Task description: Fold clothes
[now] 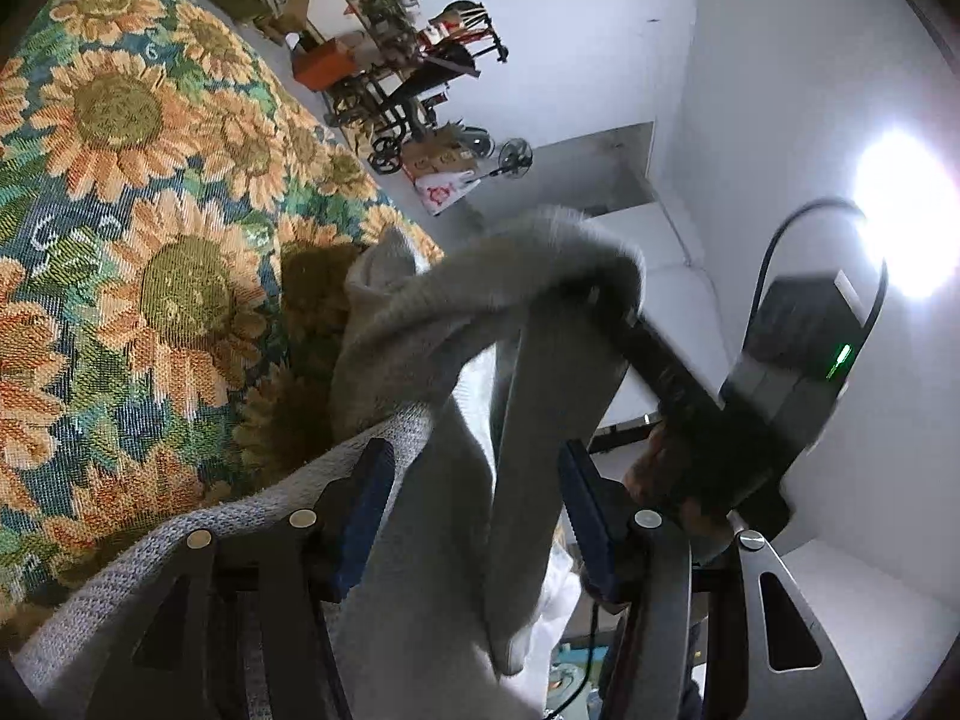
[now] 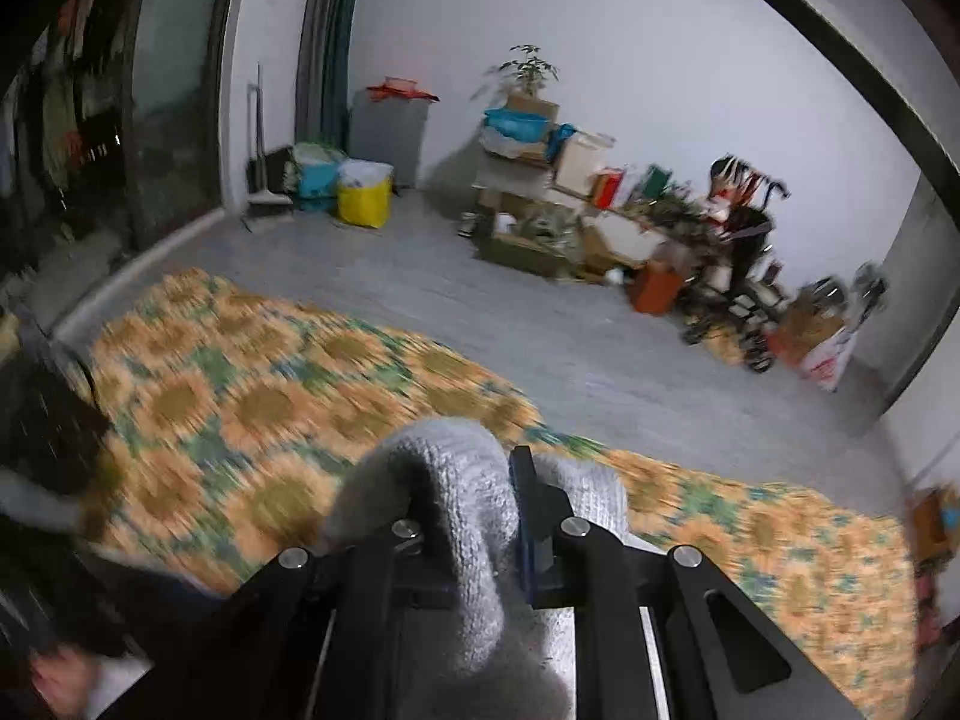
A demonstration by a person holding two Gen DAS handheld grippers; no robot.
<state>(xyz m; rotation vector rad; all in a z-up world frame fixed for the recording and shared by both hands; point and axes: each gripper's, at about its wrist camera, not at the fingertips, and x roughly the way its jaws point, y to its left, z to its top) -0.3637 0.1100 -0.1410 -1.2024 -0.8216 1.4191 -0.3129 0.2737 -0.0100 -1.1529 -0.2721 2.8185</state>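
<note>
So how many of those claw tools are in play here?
2. The left gripper sits at the bottom of its own view, with the grey knit garment hanging loose between its fingers. The right gripper pinches that garment too.

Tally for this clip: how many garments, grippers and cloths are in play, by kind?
Grey knit garment: 1
Hand-held gripper: 2 (left, right)
Sunflower cloth: 1
Total: 4

Grey knitted garment (image 1: 414, 324) – soft, ribbed; sunflower cloth (image 1: 150, 192) – coarse matt weave
</note>
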